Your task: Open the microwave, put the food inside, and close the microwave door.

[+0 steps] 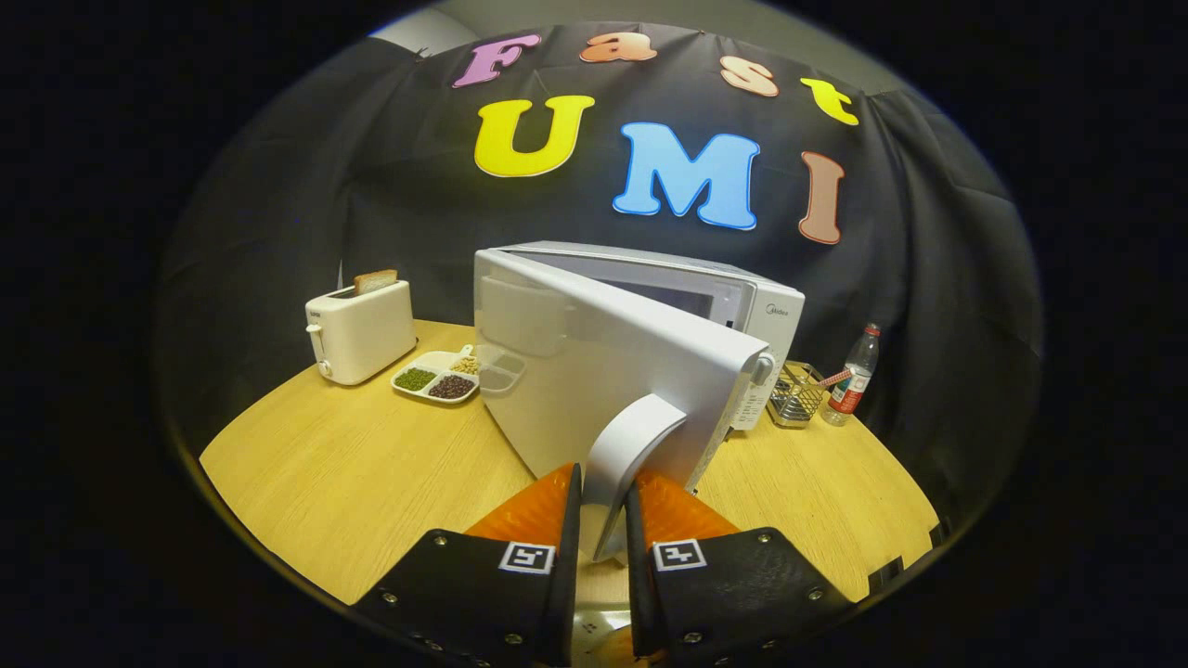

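Both claw (pixel 603 506) fingers clamp door handle (pixel 631 455); microwave (pixel 650 306) door ajar.

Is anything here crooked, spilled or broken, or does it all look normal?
Nothing looks spilled or broken. The microwave door stands partly open, its handle clamped in the claw. The toaster and divided food tray sit tidy.
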A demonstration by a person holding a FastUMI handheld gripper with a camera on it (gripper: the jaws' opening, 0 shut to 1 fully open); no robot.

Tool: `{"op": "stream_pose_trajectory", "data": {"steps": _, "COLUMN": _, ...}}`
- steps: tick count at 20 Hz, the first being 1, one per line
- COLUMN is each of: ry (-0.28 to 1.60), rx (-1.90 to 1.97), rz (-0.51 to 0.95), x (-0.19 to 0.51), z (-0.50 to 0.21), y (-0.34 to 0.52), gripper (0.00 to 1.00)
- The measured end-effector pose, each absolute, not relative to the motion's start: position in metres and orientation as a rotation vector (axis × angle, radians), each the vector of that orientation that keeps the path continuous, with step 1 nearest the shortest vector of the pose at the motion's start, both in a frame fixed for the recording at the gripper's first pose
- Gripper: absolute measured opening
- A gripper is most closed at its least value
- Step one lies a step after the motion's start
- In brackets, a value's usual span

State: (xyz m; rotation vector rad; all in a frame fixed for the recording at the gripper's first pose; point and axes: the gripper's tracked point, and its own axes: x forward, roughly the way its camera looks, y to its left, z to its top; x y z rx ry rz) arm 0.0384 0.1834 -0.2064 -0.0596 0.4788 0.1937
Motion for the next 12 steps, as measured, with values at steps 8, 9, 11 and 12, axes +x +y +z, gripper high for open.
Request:
{"op": "stream_pose_trajectory", "data": {"steps": 8, "ry": 0.458, "rx": -0.042, "rz": 0.244, "x": 0.009, "z": -0.196, "y": 0.236, "gripper": 0.25}}
{"op": "stream_pose_trajectory", "data": {"steps": 9, "ry": 0.460, "rx": -0.041, "rz": 0.257, "x": 0.006, "z": -0.196, "y": 0.244, "gripper": 0.25}}
{"op": "stream_pose_trajectory", "data": {"steps": 11, "ry": 0.460, "rx": -0.039, "rz": 0.282, "x": -0.002, "z": -0.194, "y": 0.260, "gripper": 0.25}}
{"op": "stream_pose_trajectory", "data": {"steps": 12, "ry": 0.459, "rx": -0.042, "rz": 0.290, "x": -0.004, "z": -0.193, "y": 0.266, "gripper": 0.25}}
